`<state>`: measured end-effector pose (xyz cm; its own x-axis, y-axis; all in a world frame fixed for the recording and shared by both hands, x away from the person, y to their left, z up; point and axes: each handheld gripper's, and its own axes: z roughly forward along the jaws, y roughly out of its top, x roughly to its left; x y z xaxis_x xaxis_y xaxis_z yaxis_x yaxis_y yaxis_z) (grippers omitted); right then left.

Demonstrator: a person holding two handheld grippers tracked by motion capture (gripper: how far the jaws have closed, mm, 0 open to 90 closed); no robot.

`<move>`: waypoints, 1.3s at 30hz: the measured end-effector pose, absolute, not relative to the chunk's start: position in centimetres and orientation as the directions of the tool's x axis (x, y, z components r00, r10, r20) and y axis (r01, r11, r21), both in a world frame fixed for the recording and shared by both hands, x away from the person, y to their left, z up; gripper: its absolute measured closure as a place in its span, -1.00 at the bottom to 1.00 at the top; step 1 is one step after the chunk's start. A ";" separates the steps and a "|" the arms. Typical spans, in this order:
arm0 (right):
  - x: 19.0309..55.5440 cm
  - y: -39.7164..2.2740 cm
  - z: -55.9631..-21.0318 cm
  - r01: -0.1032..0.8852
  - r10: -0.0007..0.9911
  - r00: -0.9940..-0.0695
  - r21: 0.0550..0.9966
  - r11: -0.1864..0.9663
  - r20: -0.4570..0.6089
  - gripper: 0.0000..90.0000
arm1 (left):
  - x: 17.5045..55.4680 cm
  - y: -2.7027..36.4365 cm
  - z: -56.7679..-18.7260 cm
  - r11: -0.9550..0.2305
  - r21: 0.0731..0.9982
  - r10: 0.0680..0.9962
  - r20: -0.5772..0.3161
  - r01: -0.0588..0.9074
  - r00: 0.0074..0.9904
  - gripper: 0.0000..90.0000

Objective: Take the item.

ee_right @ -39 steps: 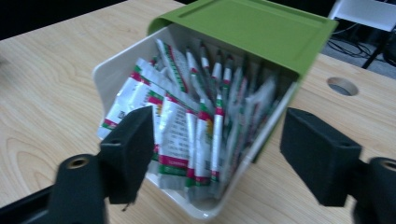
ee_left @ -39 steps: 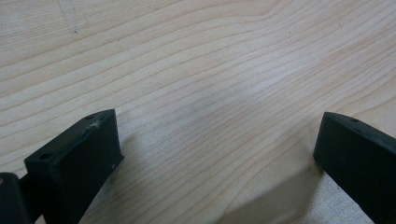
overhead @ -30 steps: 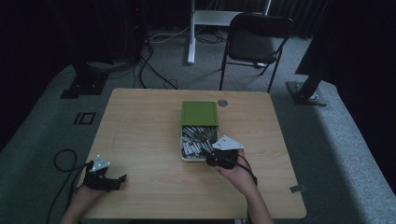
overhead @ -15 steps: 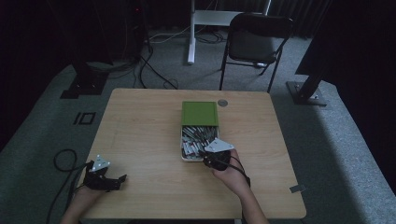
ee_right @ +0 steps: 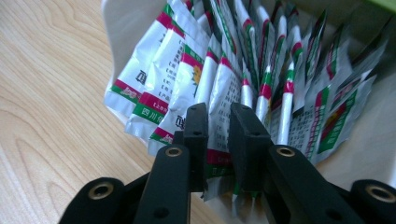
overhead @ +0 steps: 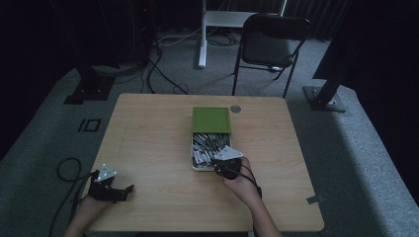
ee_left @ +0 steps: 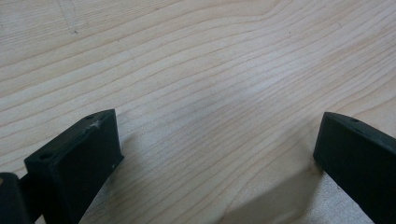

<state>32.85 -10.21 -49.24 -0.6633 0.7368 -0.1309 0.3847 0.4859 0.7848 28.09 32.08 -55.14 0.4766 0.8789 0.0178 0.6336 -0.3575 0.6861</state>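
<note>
A white box [overhead: 197, 167] with its green lid [overhead: 211, 120] slid back holds several silver sachets [overhead: 207, 148] printed in red and green. My right gripper [overhead: 221, 168] is at the box's near right corner. In the right gripper view its jaws are shut on one sachet [ee_right: 223, 95] standing among the others, the gripper [ee_right: 218, 122] pinching its lower edge. My left gripper [overhead: 123, 190] rests at the table's near left, open, and in the left gripper view the gripper [ee_left: 217, 140] has bare wood between its jaws.
The wooden table [overhead: 148, 138] carries a small round grey disc [overhead: 235, 108] behind the box. A black folding chair [overhead: 269, 42] and a white desk leg [overhead: 202, 34] stand beyond the far edge. Cables lie on the carpet at the left.
My right gripper has slid a little left toward the box's near edge, staying among the sachets. The left gripper has not moved.
</note>
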 end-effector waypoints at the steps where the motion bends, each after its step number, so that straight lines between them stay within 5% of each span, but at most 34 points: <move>1: 32.9 -10.1 -49.3 0.386 0.737 -0.664 0.783 0.487 -0.131 0.72 | 28.1 32.1 -55.1 -0.358 0.686 0.879 0.018 0.634 0.477 -0.97; 11: 33.3 -9.4 -49.9 0.415 0.775 -0.613 0.773 0.479 -0.151 0.70 | 28.1 32.1 -55.1 -0.356 0.687 0.880 0.017 0.634 0.475 -0.97; 21: 33.4 -9.2 -49.8 0.460 0.820 -0.554 0.768 0.445 -0.143 0.97 | 28.1 32.1 -55.1 -0.356 0.687 0.880 0.018 0.633 0.475 -0.97; 39: 32.4 -10.0 -46.9 0.440 0.812 -0.581 0.818 0.369 -0.054 0.97 | 28.1 32.1 -55.2 -0.355 0.688 0.880 0.017 0.633 0.475 -0.97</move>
